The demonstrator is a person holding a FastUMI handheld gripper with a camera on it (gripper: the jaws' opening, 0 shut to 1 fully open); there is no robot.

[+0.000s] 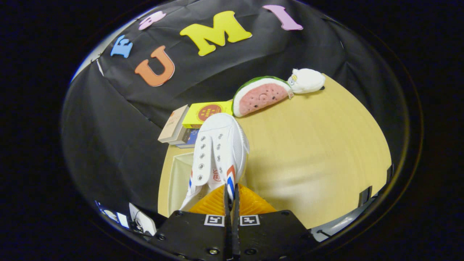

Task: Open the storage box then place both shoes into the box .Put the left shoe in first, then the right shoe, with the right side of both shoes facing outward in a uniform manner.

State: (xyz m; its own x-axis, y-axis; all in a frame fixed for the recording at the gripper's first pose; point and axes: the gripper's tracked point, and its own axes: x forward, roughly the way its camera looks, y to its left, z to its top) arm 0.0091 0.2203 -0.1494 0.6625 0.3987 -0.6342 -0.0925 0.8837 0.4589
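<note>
In the gripper view, the gripper (232,192) has its jaws pinched nearly together on the side wall of a white shoe (217,156), held toe-away above the desk (319,152). Just left of the shoe lies the pale box (179,177). Far beyond, books (188,125), a watermelon plush (261,96) and a white plush (307,80) rest.

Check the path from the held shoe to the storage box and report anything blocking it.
Nothing visible blocks it. The gripper is shut on the white shoe, carried over the table, with the open storage box directly beside and below the shoe.
</note>
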